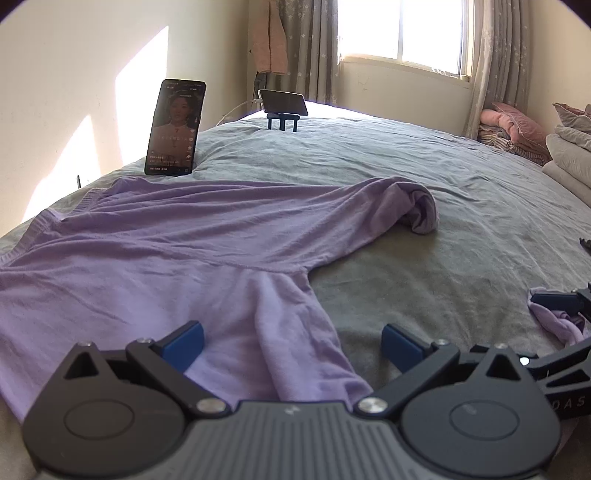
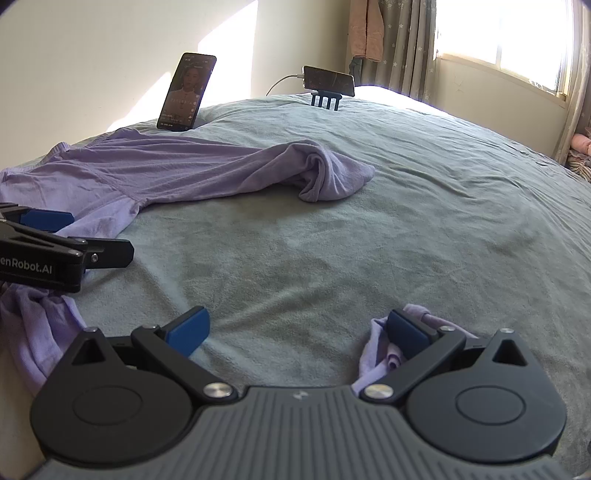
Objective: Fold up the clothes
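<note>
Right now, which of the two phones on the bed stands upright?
The near phone, lit, by the purple shirt; the far phone lies sideways on a stand.

Mounted low behind each pair of tongs, close over the bed [image 1: 424, 177], angled down toward the upright phone [image 1: 175, 127]. Shared: phone, purple shirt [image 2: 155, 166] before it, window [image 1: 399, 29] beyond.

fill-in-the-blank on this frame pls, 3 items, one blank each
1. The garment spread on the bed is a ____ shirt.
2. Both the left tool and the right tool have jaws that are ____.
3. The upright phone has its screen switched ____.

Missing words: purple; open; on
</note>
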{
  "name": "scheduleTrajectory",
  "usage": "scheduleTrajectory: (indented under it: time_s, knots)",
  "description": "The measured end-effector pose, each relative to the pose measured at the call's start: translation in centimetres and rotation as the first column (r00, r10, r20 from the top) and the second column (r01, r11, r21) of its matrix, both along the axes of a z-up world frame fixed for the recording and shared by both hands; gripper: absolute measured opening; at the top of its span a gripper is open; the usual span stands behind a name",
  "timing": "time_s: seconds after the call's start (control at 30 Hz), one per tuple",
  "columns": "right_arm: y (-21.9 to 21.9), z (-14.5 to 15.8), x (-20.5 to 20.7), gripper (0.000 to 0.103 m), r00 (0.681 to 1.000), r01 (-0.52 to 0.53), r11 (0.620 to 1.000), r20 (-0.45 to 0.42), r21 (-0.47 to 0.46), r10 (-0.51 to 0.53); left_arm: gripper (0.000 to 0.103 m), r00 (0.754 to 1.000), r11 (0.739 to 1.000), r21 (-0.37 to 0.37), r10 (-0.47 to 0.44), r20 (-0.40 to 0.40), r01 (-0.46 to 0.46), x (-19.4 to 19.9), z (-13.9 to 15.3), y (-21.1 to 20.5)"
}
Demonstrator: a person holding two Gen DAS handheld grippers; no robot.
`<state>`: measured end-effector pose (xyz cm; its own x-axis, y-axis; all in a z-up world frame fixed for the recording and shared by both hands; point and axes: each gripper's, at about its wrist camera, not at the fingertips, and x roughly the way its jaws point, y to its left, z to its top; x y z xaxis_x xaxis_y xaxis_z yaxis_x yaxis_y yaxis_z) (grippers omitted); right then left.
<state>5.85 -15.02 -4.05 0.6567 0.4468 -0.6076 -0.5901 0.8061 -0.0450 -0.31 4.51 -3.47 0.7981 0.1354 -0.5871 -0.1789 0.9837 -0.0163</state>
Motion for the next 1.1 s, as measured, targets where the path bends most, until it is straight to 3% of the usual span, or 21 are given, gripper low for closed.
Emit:
scheduleTrajectory:
  time_s: [0.37,0.63,1.1]
  knots:
    - [-0.1,0.0,0.0,0.103,1.0,-0.004,1.0,-0.002,0.004,0.004,0.103,1.0,1.0,0.0,0.001,0.007,-0.001,-0.1,-0.1,0.0]
    - [0.0,-0.1,-0.1,0.103,1.0,-0.001,1.0,0.0,0.004,0.001,0.103,0.999,0.994,-0.111,-0.008,0.047,0.014,-0.7,0.0,1.6]
    - [0.0,-0.1,-0.1,0.103,1.0,-0.001,1.0,0.001,0.003,0.001,0.103,0.999,0.996,-0.086,-0.014,0.037,0.017,-0.4,-0.1,1.2]
